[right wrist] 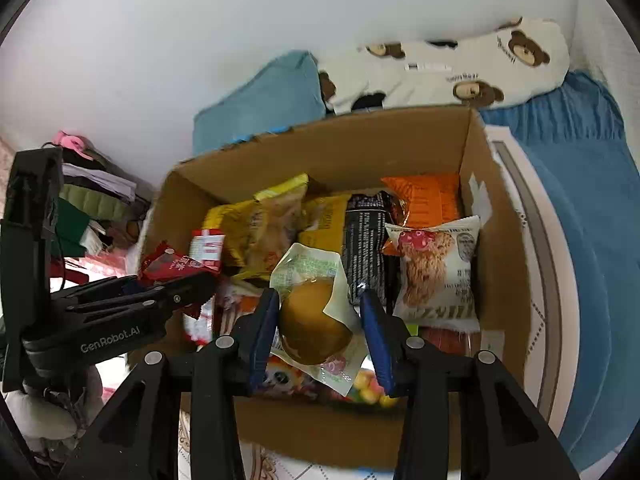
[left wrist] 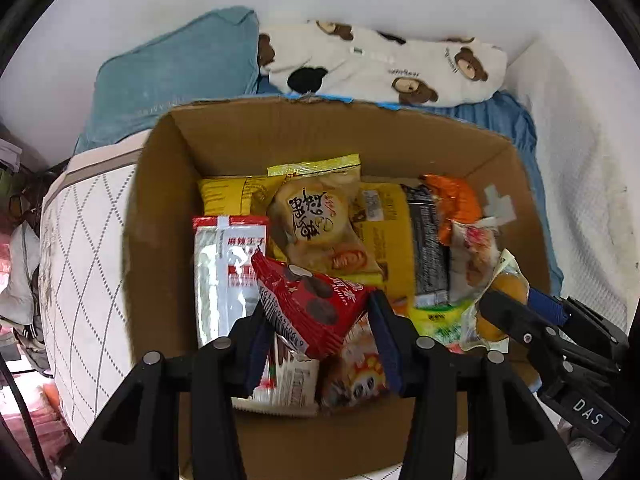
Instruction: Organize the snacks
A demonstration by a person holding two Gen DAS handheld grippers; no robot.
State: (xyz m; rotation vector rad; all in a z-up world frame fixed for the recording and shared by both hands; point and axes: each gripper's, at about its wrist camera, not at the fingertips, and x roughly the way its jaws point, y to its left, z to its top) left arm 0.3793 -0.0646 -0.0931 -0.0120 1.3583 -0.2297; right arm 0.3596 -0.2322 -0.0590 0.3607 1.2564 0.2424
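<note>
Left wrist view looks down into an open cardboard box (left wrist: 160,208) full of snack packets, which sits on a bed. The left gripper (left wrist: 318,314) has its two blue-padded fingers clamped on a red packet (left wrist: 310,304) printed with dark round biscuits, held above the packets at the near end of the box. Beneath it lies a silver and red packet (left wrist: 224,264), and beside that a yellow bun packet (left wrist: 320,224) with black Chinese characters. Further right are a black packet (left wrist: 428,248) and an orange packet (left wrist: 454,204) against the box wall.

At the right edge of this view the right gripper (left wrist: 508,308) reaches in sideways. In the right wrist view, the right gripper (right wrist: 318,312) holds a clear wrapper with a round golden-brown bun (right wrist: 314,324) between its fingers; the pads seem to press on the wrapper's edges, though blur makes the contact hard to judge. This packet hangs over the near right part of the box. Just beside it stands a white packet (right wrist: 436,268) showing shredded brown food.

Behind the box lie a teal pillow (left wrist: 176,76) and a white cloth patterned with brown bears (left wrist: 392,64). A quilted white mattress edge (left wrist: 88,248) shows to the left, and a blue blanket (right wrist: 580,184) to the right.
</note>
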